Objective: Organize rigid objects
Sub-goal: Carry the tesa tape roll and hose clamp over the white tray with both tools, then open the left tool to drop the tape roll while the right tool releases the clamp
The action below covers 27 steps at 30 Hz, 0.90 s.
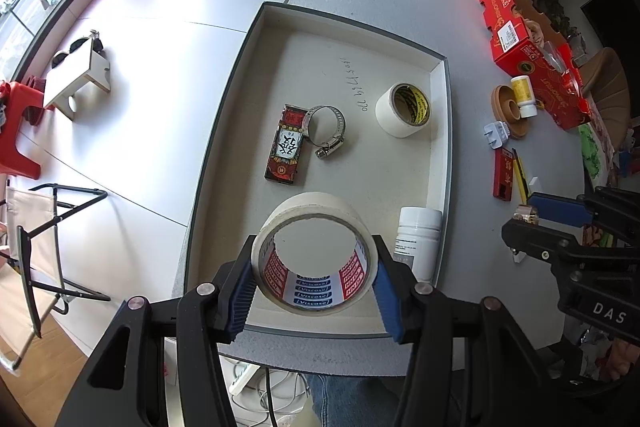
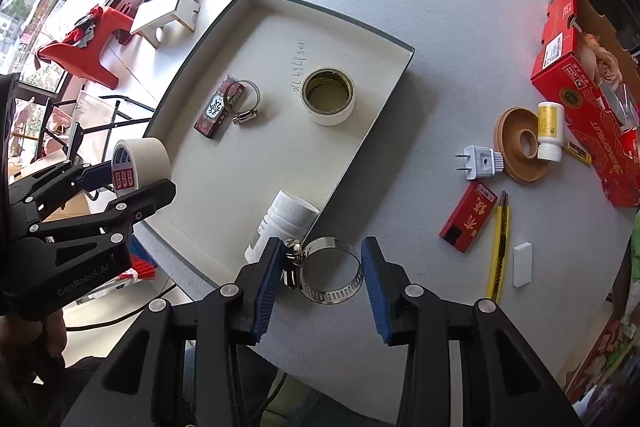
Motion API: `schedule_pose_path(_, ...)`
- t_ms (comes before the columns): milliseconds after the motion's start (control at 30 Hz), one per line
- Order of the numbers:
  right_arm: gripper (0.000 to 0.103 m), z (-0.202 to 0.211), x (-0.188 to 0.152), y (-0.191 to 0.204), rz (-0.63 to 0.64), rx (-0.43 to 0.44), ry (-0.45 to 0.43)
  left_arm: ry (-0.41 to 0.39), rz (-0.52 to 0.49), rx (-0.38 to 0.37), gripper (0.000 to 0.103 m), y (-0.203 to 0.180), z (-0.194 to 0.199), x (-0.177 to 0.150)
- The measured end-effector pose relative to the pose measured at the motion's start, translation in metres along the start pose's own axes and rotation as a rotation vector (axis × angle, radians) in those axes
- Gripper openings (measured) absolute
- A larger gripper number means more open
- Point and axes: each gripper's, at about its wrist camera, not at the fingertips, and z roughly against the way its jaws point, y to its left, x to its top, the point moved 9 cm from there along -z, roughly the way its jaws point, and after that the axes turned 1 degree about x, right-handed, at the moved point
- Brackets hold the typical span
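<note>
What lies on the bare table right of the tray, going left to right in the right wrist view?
White plug → red box → yellow utility knife → white block → yellow-labelled bottle.

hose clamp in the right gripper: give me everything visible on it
The hose clamp is a ring of shiny silver metal band, with slots cut along its lower arc and a worm-screw housing on its left side. It sits between the blue pads of the right gripper: the housing touches the left pad and the band meets the right one, so it looks gripped. It is over the grey table, just outside the tray's near corner, beside the white bottle. Whether it rests on the table cannot be told.
</note>
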Motion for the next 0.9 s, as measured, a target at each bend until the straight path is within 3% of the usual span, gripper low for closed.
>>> schedule_pose_path(433,0.041,-0.002,0.028,0.000,-0.085,0.076,-0.010,-0.010,-0.007,0.034,0.056,0.000,-0.001,0.025)
schedule_pose_path(900,0.041,-0.016,0.048,0.016,-0.092,0.098,-0.002,0.008,-0.031,0.069,0.056,-0.002,-0.015,0.039)
